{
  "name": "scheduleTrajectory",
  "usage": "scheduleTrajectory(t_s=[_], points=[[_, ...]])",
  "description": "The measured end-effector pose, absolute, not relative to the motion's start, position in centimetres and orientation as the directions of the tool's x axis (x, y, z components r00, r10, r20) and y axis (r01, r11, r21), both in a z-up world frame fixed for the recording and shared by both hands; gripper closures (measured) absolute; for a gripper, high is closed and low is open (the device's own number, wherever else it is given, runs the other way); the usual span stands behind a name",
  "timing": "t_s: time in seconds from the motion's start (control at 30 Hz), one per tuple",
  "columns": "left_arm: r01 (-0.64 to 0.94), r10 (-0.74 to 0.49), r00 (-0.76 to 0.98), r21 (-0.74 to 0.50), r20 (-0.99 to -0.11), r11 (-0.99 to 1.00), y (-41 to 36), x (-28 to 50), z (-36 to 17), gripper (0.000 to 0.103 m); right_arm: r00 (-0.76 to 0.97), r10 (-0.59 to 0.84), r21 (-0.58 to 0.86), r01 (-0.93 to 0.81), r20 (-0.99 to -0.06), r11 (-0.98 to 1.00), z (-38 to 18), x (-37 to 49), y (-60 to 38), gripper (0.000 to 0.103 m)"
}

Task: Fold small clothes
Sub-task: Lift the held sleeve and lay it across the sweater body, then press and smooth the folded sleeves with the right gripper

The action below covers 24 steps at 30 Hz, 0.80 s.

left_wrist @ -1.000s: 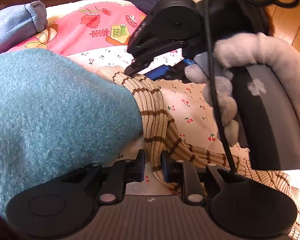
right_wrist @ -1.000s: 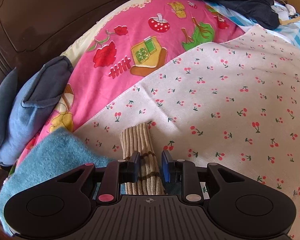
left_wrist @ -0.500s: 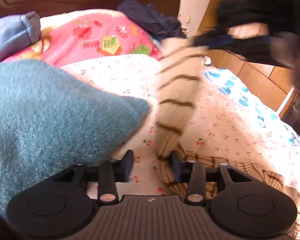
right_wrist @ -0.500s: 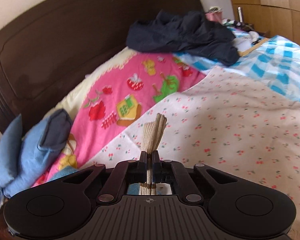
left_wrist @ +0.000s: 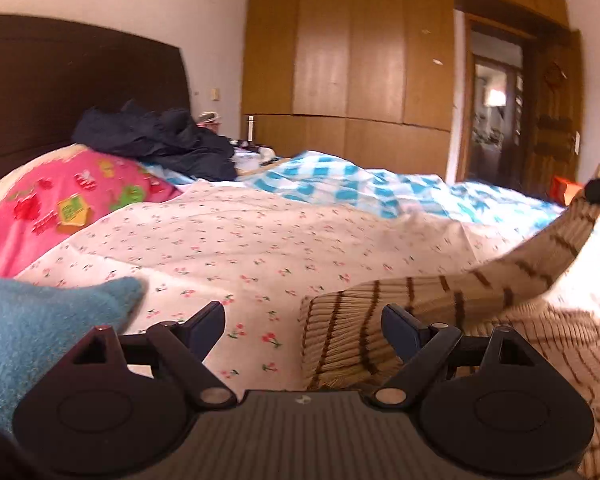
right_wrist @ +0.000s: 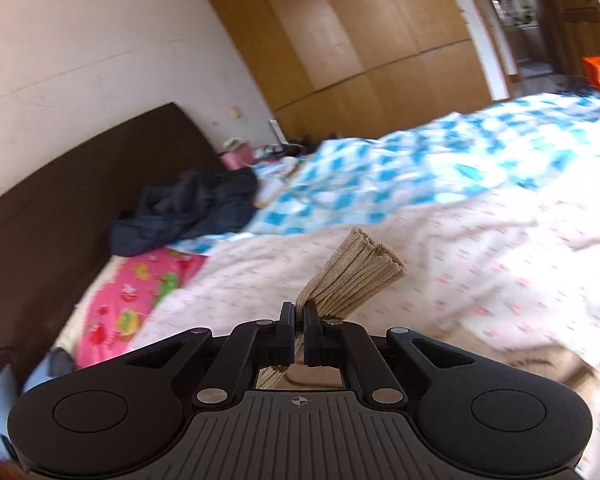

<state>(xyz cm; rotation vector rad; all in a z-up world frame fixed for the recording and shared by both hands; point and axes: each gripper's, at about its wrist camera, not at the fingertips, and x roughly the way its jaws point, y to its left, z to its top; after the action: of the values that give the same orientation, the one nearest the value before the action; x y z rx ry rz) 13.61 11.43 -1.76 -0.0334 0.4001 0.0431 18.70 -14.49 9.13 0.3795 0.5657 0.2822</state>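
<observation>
While my right jaws (right_wrist: 299, 322) are clamped tight on the ribbed cuff of the striped beige knit (left_wrist: 380, 320), its end fanning out past the pads, my left jaws (left_wrist: 304, 320) stand wide apart, having just been opening. A fold of the same garment lies between the left pads, closer to the right-hand one, but neither presses on it, so on that side the cloth is free. From there the knit runs up and to the right as a stretched band toward the right gripper, seen at the frame's edge, and the rest of it lies crumpled on the cherry-print sheet (left_wrist: 260, 248) of the bed. A teal fleece piece (left_wrist: 40, 320) sits just beside my left jaws on the other side.

I judge this to be the spreading-out step: one end lifted, the garment not yet flat, no fold made. Next I need a second hold on the knit with the left jaws, probably at a far corner or hem, so both hands can draw it taut and lay it smooth on the sheet, clear of the teal piece.
</observation>
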Motion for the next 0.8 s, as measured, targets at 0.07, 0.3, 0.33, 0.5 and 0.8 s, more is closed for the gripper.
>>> scheduleTrajectory(t_s=[0.07, 0.3, 0.33, 0.5, 0.8], points=[[0.008, 0.020, 0.906, 0.063, -0.423, 0.998, 9.3, 13.7, -2.4, 0.013, 0.794, 0.312, 0.463, -0.043, -0.522, 0.886, 5.4, 16.8, -17.8, 0.100], [0.062, 0.060, 0.880, 0.240, -0.471, 0.969, 5.5, 13.3, -4.0, 0.013, 0.715, 0.296, 0.542, 0.136, -0.633, 0.829, -3.6, 14.0, -21.9, 0.094], [0.058, 0.064, 0.879, 0.240, -0.473, 0.969, 5.6, 13.3, -4.1, 0.013, 0.721, 0.310, 0.571, 0.143, -0.619, 0.809, -4.0, 13.7, -22.4, 0.092], [0.054, 0.073, 0.874, 0.245, -0.480, 0.968, 5.8, 13.6, -4.4, 0.013, 0.744, 0.356, 0.684, 0.182, -0.565, 0.706, -5.0, 13.4, -24.6, 0.087], [0.056, 0.032, 0.895, 0.183, -0.445, 0.982, 6.1, 12.7, -3.3, 0.013, 0.760, 0.335, 0.699, 0.210, -0.557, 0.684, -4.7, 14.4, -25.0, 0.098]])
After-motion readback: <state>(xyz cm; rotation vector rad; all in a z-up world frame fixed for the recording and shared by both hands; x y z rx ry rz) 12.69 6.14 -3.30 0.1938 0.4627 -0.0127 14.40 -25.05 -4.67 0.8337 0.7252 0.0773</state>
